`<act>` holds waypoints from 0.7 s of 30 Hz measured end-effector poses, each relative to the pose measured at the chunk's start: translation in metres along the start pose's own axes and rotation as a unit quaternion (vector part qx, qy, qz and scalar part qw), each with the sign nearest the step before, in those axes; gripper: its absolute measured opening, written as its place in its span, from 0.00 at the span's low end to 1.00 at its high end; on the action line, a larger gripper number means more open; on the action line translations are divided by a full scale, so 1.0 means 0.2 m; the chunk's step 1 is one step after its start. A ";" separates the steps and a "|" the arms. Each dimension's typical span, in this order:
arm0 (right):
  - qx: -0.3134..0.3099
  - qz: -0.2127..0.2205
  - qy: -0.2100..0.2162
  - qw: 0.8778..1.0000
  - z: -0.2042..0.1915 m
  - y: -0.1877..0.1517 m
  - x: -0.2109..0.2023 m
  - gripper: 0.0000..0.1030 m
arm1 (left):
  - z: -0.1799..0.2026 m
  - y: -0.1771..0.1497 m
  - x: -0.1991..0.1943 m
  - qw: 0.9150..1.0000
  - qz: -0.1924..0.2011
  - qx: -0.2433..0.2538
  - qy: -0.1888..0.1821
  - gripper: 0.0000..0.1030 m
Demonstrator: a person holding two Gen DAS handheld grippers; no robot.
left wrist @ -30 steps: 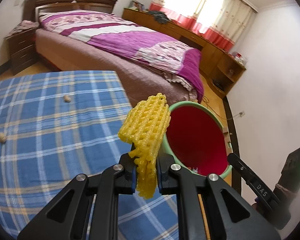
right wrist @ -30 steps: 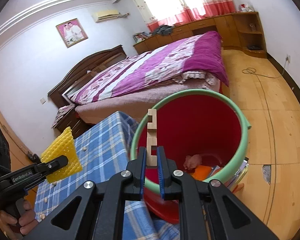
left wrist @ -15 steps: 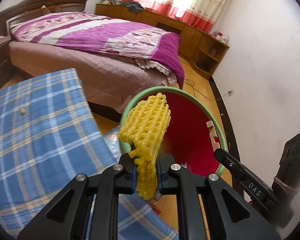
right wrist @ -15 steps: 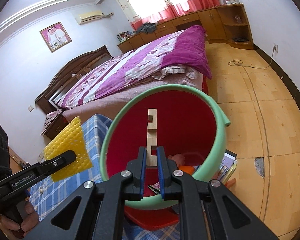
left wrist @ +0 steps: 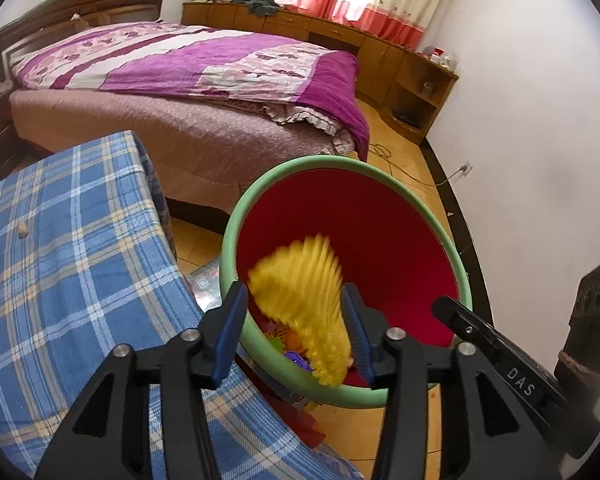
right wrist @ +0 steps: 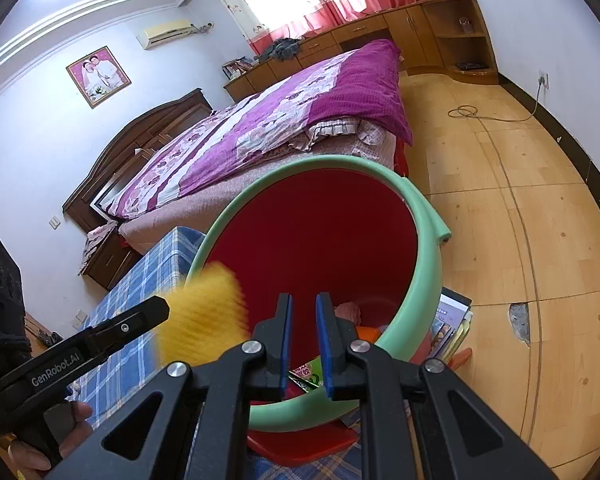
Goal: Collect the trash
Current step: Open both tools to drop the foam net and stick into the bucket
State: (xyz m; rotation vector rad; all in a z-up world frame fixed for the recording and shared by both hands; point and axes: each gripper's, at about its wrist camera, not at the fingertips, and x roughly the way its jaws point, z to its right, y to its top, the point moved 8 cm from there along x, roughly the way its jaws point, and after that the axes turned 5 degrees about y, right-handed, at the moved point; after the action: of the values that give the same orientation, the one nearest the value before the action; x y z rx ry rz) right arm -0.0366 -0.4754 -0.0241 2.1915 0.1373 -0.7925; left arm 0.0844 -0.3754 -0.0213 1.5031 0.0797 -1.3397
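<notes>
Bin stands between table and wall.

- L gripper: matte black frame w/ triangular cut-outs in both arms, blue pads lining the inner faces of the jaws, round silver screw heads at the pivots.
- R gripper: same build – black arms, triangular cut-outs, blue pads, silver screws.
- Markings: white "GenRobot.AI" along the side of the L gripper in R wrist view; white "DAS" along the side of the R gripper in L wrist view.
- Black boxy unit behind each gripper; green LED on the R one.
- Hand on L grip handle, partly cut off at frame edge.
</notes>
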 end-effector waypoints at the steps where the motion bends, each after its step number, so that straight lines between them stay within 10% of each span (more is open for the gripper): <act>1: 0.000 0.000 0.000 1.000 0.00 0.00 0.00 0.15 | 0.00 0.00 0.00 1.000 -0.001 -0.002 -0.001 0.50; 8: -0.004 -0.001 0.001 1.000 -0.02 0.00 -0.01 0.20 | -0.03 -0.01 -0.03 1.000 0.003 -0.003 0.009 0.50; 21: -0.042 -0.012 0.015 0.999 -0.23 -0.07 -0.07 0.62 | -0.25 -0.10 -0.21 0.998 0.015 -0.037 0.056 0.51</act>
State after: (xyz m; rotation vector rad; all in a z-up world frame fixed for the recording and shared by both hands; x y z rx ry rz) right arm -0.0293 -0.4297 -0.0024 2.1257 0.2088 -0.7547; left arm 0.0889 -0.3078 -0.0127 1.5104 0.1763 -1.2145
